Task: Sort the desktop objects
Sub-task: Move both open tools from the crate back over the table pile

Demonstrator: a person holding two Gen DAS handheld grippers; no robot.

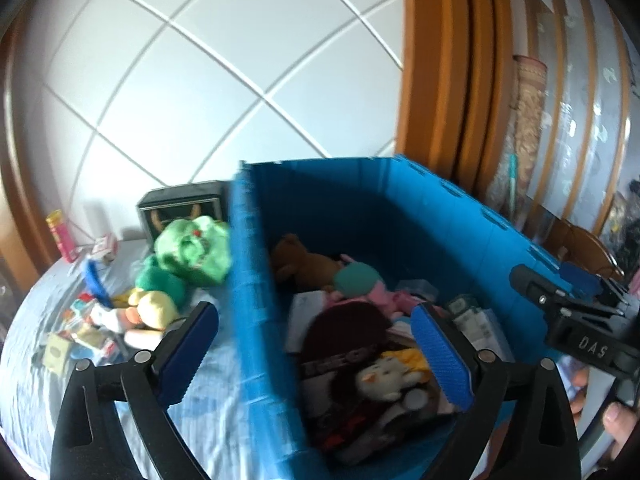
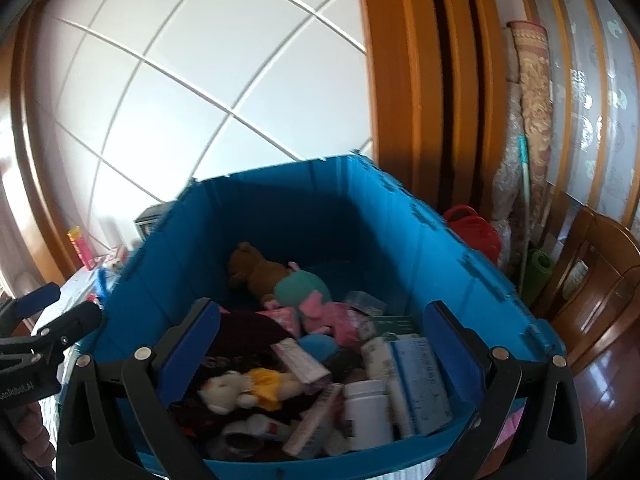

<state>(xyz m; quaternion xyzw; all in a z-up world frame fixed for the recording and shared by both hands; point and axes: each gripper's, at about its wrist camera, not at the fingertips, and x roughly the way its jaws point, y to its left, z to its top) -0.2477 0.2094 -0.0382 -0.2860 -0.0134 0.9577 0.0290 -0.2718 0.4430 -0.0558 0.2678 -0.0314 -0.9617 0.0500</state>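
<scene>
A blue plastic crate (image 1: 256,280) (image 2: 400,216) holds plush toys, boxes and a white bottle (image 2: 366,412). A brown teddy (image 2: 256,268) and a small white plush in yellow (image 2: 244,392) lie inside. My left gripper (image 1: 316,356) is open and empty, straddling the crate's left wall. My right gripper (image 2: 320,356) is open and empty above the crate's near end. On the blue cloth left of the crate lie a green plush (image 1: 192,248), a yellow plush (image 1: 154,310) and small packets (image 1: 80,336).
A black box (image 1: 182,208) stands behind the green plush, with a pink-yellow tube (image 1: 62,236) at the far left. A wooden door frame (image 2: 400,80), a rolled carpet (image 2: 528,120), a red bag (image 2: 476,232) and a wooden chair (image 2: 600,272) stand right of the crate.
</scene>
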